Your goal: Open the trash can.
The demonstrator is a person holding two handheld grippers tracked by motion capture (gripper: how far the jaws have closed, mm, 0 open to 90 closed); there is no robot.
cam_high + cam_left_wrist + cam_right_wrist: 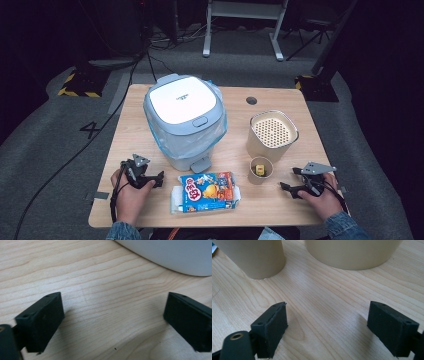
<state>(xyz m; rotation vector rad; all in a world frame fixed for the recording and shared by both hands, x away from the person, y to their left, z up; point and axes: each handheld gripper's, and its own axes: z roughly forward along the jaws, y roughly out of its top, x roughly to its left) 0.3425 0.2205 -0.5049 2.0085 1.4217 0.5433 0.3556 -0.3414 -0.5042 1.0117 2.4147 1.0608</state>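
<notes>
We rest both claws low on the wooden surface (pixel 150 95) near its front edge, nothing yet taken up. The left claw (pixel 159 179) sits at the front left, jaws spread wide over bare wood, pointing toward the snack packet (pixel 207 192) lying just beside it. That packet lies flat near the middle of the front edge, its long axis running along that edge, so its short end faces the left claw, the nearer of the two. The right claw (pixel 286 189), at the front right, is likewise spread and holding nothing; it points toward the small paper cup (pixel 260 170), which stands near it, the packet on the cup's far side. Behind the cup stands the beige canister (pixel 272 135); the lidded bin (pixel 185 117) stands behind the packet. Both hands lie level, wrists on the surface.
</notes>
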